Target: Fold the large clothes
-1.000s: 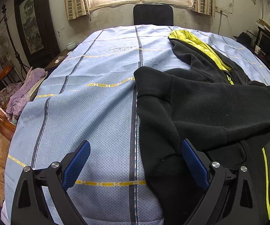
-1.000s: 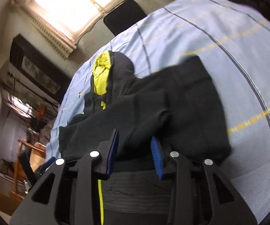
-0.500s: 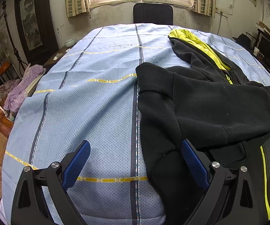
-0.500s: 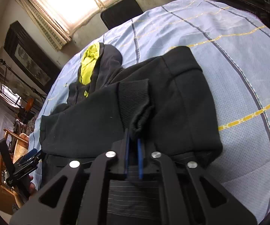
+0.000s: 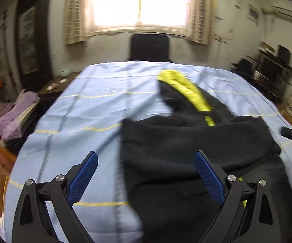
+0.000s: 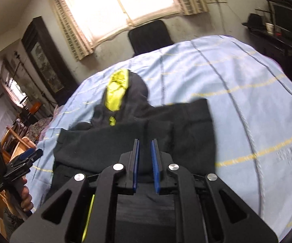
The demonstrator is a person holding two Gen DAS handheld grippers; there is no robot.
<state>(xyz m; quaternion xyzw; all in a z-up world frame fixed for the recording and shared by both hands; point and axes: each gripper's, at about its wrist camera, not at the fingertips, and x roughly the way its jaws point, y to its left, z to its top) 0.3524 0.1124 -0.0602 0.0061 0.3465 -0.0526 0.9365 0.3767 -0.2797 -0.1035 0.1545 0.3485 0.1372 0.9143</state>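
Hoodie [image 5: 196, 141] on bedspread [image 5: 85, 121]; left gripper [image 5: 146, 174] spread wide, empty; right gripper [image 6: 145, 158] opening, pads clear of fabric.

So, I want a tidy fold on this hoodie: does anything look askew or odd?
Yes. The black hoodie lies crooked on the blue sheet, its yellow-lined hood flopped open toward the window, a sleeve folded across the body.

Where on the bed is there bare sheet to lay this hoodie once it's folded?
Bare blue sheet runs beside the black hoodie toward the purple clothes, and past the yellow hood lining up to the black chair. In the right wrist view, sheet is also free on the hoodie's other side. The hoodie crowds the near middle.
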